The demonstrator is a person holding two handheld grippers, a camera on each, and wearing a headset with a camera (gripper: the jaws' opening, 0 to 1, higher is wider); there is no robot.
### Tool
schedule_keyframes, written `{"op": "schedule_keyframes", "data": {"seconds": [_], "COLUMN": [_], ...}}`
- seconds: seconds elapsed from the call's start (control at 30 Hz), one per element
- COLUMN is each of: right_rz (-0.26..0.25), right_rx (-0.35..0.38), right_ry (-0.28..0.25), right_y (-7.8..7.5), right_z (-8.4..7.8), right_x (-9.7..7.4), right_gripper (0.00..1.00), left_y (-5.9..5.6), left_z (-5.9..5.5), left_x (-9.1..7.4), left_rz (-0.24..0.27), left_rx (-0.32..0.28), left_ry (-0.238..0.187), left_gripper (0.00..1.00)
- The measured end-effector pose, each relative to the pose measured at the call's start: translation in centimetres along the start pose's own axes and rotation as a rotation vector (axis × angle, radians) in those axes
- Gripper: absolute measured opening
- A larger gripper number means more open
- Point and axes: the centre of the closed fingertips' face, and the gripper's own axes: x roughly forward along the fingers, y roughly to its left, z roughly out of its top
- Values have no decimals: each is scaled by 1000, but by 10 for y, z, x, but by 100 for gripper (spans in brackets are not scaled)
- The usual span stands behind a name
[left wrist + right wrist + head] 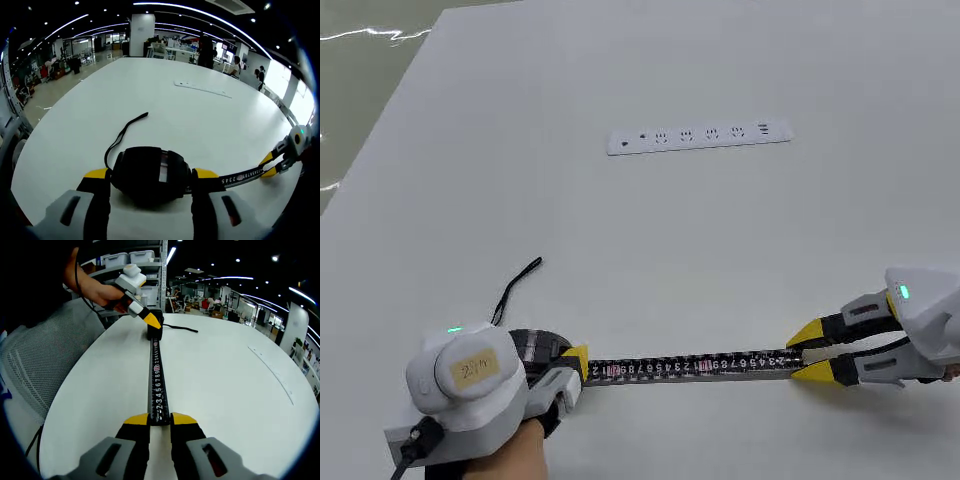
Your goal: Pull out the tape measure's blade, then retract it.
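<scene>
A black tape measure case (150, 172) sits on the white table, and my left gripper (575, 372) is shut on its sides. Its black wrist strap (516, 287) trails away across the table. The black blade (695, 364) with white numerals lies pulled out flat to the right. My right gripper (808, 353) is shut on the blade's end, yellow fingertips (136, 419) pinching it from both sides. In the right gripper view the blade (157, 385) runs straight ahead to the case (155, 322) held by the left gripper (150, 320).
A white power strip (700, 136) lies farther back on the table. The table's left edge (380, 110) runs diagonally at the upper left. A mesh chair (45, 360) stands beside the table on the person's side.
</scene>
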Motion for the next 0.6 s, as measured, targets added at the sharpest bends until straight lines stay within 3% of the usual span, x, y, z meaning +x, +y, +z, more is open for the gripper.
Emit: {"op": "schedule_keyframes", "data": {"seconds": [0.6], "right_rz": [-1], "right_rx": [9], "right_ry": [-14], "right_y": [-1], "right_z": [0], "right_x": [0], "right_gripper": [15], "left_y": [1], "left_z": [3], "left_x": [0], "left_rz": [11], "left_rx": [5], "left_ry": [3], "left_gripper": [59]}}
